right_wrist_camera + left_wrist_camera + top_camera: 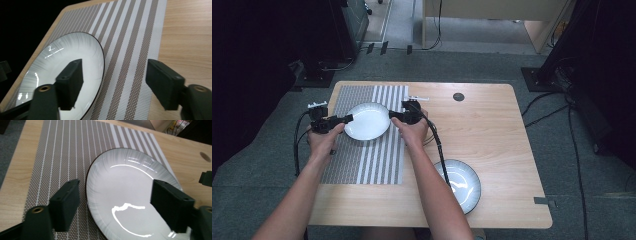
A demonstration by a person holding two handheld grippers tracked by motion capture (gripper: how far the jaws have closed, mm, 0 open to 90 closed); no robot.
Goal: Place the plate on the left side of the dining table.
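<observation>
High view showed the person's two forearms reaching in from the bottom edge and converging on a white plate (367, 121) that lay on a striped placemat (367, 160) at the left part of the worktop (492, 130). The left hand (325, 140) held the left gripper (348, 119) at the plate's left rim, pointing right, and the right hand (413, 131) held the right gripper (393, 116) at the plate's right rim, pointing left, so the two faced each other across the plate with wrists roughly level. In the left gripper view the jaws stood wide apart, one over the placemat (62, 157) and one over the plate (125, 195), the dark rim running between them with neither pad pressing on it. In the right gripper view the jaws were likewise spread wide, one over the plate (62, 65) and the other near the placemat's edge (130, 50), the rim between them and ungripped. A second plate (460, 184), grey-rimmed, sat near the worktop's front right, partly behind the right forearm, well apart from the first. The worktop was light wood with rounded corners and a small dark round spot (458, 97) near its far edge. Grey carpet (272, 165) surrounded it, with cables (577, 150) trailing at the right and dark equipment at the sides.
</observation>
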